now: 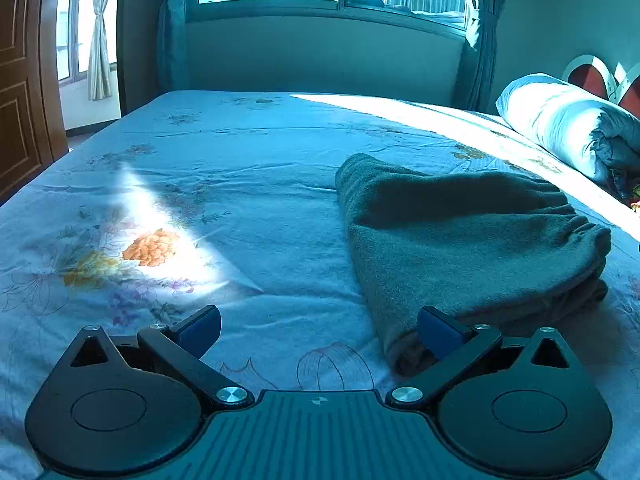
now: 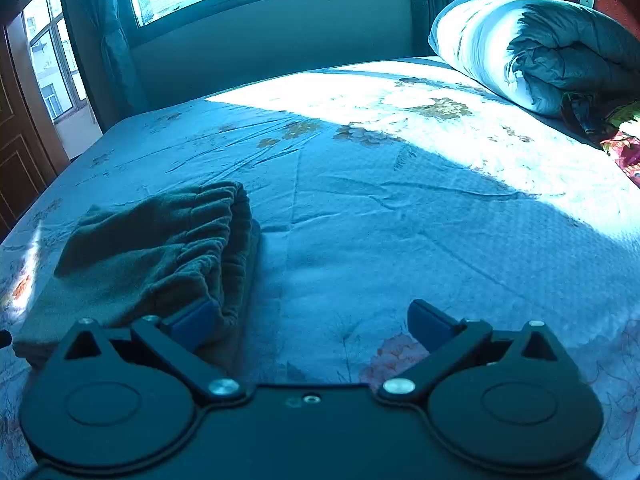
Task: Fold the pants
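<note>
The left gripper (image 1: pixel 319 330) had its jaws spread wide with nothing between them, the folded grey pants (image 1: pixel 472 240) lying on the floral bedsheet (image 1: pixel 240 184) beyond its right finger. The right gripper (image 2: pixel 313 326) also gaped empty, the pants (image 2: pixel 160 256) at its left finger.

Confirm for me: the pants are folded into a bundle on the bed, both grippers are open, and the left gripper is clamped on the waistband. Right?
Not quite. The left gripper grips nothing: in the left wrist view its jaws stand wide apart with only bedsheet between them. The pants do lie folded in a bundle on the bed, and the right gripper is open too.
</note>
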Demonstrator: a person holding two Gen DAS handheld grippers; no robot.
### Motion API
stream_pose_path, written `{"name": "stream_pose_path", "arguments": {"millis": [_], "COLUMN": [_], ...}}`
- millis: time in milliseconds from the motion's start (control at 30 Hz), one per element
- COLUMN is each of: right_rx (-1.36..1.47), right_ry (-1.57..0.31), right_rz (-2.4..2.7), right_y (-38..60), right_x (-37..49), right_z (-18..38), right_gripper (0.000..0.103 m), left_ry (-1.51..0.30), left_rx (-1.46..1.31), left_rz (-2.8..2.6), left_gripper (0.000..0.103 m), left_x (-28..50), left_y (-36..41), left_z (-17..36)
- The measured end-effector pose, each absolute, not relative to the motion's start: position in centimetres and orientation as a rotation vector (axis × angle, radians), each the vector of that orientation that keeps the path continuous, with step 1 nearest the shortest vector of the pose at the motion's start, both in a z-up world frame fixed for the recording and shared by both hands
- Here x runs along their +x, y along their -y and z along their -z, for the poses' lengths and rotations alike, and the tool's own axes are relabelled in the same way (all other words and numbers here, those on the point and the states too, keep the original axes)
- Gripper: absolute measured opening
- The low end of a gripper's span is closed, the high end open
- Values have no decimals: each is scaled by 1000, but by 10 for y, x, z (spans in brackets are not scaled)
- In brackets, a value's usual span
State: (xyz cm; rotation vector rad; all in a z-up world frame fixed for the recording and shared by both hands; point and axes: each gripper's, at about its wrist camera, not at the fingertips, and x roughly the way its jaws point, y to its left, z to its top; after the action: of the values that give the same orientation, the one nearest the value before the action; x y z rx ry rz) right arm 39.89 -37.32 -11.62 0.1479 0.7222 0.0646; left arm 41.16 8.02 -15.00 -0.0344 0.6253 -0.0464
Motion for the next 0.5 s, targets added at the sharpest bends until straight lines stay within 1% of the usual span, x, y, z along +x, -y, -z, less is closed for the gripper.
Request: {"name": "stream_pose_path", "arguments": {"millis": [400,500], "right_rx": [116,79], "right_ry": [-634,-603], "right_rz": [-61,-64], "right_y": [367,358], "right_x": [235,196], "right_z": [85,74], "right_gripper": [97,97], "left_ry": [-621,-594], "left_rx": [-87,-70], "left_rz": [94,109], "left_gripper": [103,103], "left_x": [272,232], "left_y": [-62,-55], "left_z": [110,97]}}
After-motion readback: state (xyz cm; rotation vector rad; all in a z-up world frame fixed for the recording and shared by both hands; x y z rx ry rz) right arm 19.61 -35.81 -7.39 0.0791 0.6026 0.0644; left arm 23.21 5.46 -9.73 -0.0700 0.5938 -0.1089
